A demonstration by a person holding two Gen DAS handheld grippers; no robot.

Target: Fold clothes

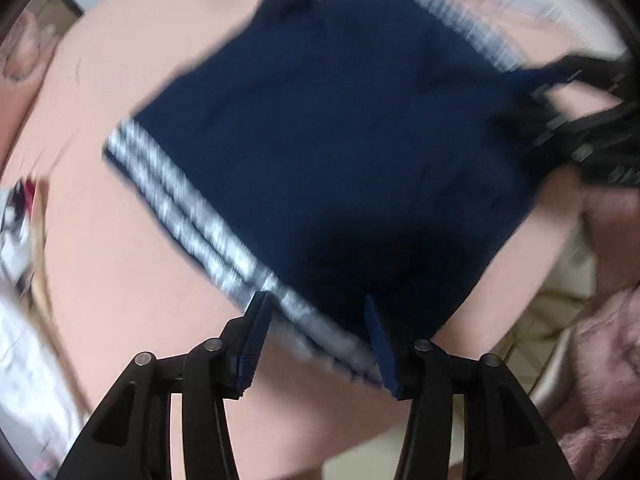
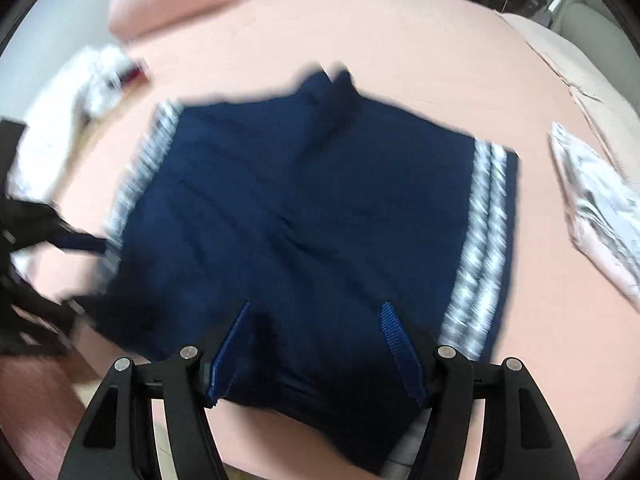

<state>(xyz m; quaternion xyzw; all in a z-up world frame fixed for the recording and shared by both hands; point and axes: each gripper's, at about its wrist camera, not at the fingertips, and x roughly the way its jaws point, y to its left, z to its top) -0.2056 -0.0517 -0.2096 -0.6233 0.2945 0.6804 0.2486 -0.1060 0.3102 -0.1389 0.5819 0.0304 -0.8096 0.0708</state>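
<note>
Navy shorts [image 1: 340, 140] with white side stripes [image 1: 180, 208] lie spread flat on a pink bed sheet [image 1: 120, 280]. My left gripper [image 1: 314, 304] points down over the shorts' near striped corner. Its jaws stand apart and the pads press on nothing. My right gripper [image 2: 315, 306] hovers over the near edge of the shorts [image 2: 300, 200], open as well, with the cloth lying flat under it. Each gripper shows in the other's view: the right gripper [image 1: 516, 98] at the shorts' far right corner, the left gripper [image 2: 86, 272] at the left edge. Both views are blurred.
A pink pillow [image 2: 160, 8] lies at the head of the bed. White clothes [image 2: 60, 120] are heaped at the left, and a folded pale garment [image 2: 592, 208] lies at the right. A fluffy pink cloth [image 1: 600, 360] sits beyond the bed's edge.
</note>
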